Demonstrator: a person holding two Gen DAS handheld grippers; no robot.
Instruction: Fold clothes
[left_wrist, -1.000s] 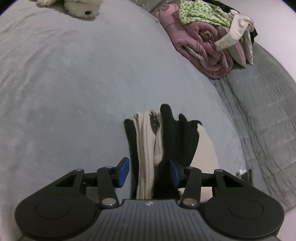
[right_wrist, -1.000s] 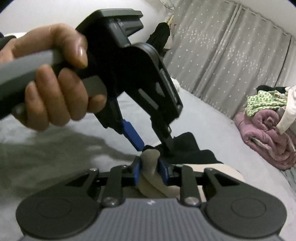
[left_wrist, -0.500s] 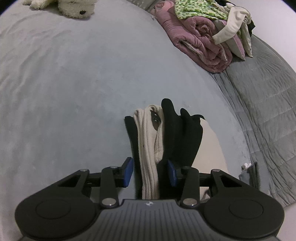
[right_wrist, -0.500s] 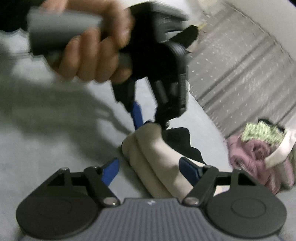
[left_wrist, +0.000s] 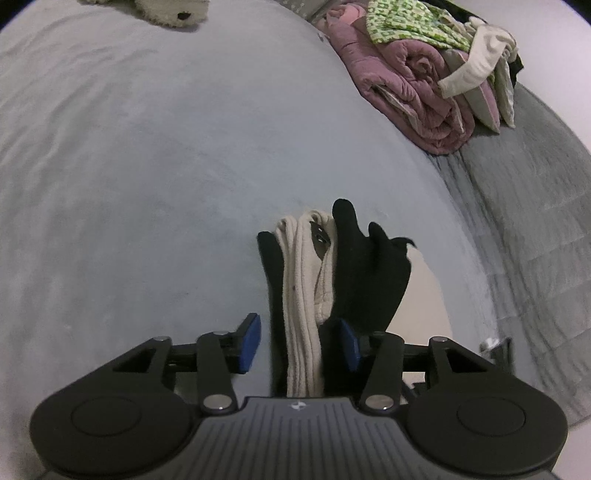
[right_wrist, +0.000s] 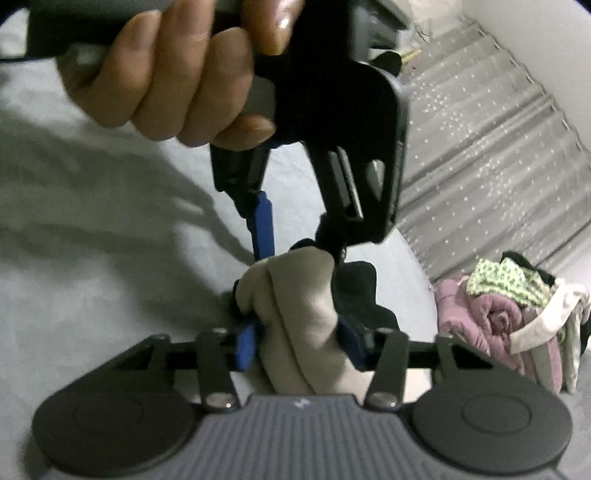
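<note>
Folded cream-and-black bundle (left_wrist: 306, 295) nearly done; left gripper (left_wrist: 301, 343) spread around it, right gripper (right_wrist: 301, 341) pinching it. Clothes pile (left_wrist: 436, 74) on bed (left_wrist: 147, 166) remains.

Bedsheet (left_wrist: 155, 177) bare left and ahead – clothes pile (left_wrist: 424, 74) blocks far right; plush toy (left_wrist: 170, 11) far edge

Right tongs (right_wrist: 299, 345) now closed back around the cream-and-black garment bundle (right_wrist: 295, 314), after half-second-earlier spread.
</note>
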